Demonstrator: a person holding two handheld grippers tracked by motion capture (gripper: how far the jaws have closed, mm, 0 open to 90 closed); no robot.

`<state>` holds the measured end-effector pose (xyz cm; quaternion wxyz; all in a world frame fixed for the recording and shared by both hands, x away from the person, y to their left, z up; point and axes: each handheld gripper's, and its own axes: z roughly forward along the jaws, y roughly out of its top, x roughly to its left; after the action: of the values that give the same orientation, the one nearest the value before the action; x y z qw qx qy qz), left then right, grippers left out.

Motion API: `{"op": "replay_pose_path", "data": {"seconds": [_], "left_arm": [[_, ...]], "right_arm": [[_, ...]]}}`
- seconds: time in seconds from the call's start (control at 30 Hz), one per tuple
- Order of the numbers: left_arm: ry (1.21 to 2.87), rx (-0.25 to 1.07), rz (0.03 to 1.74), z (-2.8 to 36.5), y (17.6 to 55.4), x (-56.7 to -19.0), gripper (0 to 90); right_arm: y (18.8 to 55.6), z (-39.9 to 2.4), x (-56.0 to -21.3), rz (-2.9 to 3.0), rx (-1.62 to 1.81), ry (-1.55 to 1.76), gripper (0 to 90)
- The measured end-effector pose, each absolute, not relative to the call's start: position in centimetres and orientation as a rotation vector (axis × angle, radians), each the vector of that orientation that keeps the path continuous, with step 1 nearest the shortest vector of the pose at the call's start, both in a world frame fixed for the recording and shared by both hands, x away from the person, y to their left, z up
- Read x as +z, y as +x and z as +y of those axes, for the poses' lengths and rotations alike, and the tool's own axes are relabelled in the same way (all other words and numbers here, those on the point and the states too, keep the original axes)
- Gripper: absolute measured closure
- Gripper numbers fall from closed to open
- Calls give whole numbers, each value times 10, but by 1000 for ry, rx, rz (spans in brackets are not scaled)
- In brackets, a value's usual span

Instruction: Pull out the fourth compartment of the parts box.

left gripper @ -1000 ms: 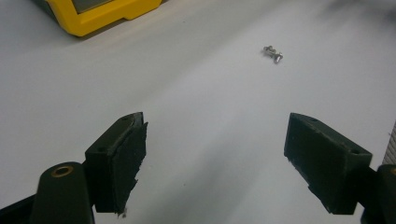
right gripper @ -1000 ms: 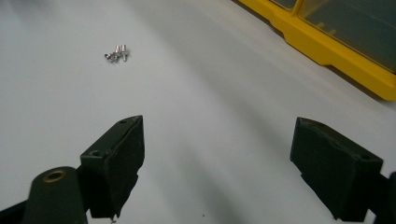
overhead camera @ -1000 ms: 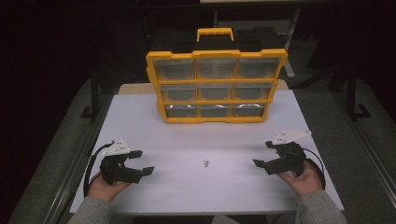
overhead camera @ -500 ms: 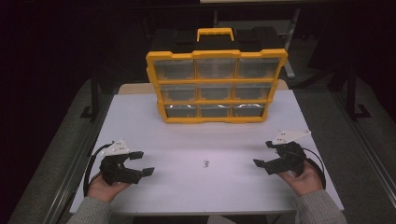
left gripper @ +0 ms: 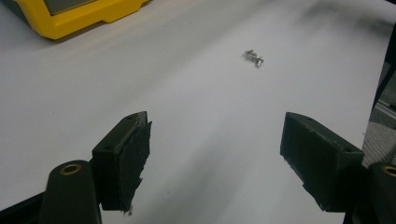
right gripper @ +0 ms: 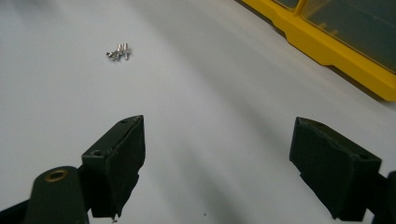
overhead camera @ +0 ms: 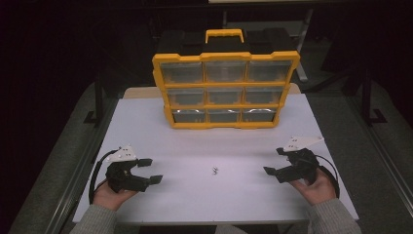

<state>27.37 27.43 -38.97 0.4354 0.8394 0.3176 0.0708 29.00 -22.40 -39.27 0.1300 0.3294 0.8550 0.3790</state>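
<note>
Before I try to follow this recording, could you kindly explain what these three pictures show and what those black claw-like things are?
There is no robot here. A person sits at a white table and holds a hand tool in each hand: the left gripper and the right gripper. Each has two black jaws, and both pairs stand wide open with nothing held.

The high view looks down from above the person's side, so the forearms come in from the bottom. The other two pictures come from small cameras riding on each tool, looking out between its own jaws.

At the far side of the table stands a yellow drawer cabinet with nine clear drawers and a carry handle on top. Between the two tools lies a small cluster of metal screws, also seen in the left gripper view and the right gripper view.
</note>
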Motion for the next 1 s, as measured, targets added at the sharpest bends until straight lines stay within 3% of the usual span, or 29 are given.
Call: {"op": "replay_pose_path", "data": {"seconds": [1.0], "left_arm": [[1885,-65,739,246,309,-361,324]], "right_arm": [[290,-221,-390,2504,1121,921,172]]}}
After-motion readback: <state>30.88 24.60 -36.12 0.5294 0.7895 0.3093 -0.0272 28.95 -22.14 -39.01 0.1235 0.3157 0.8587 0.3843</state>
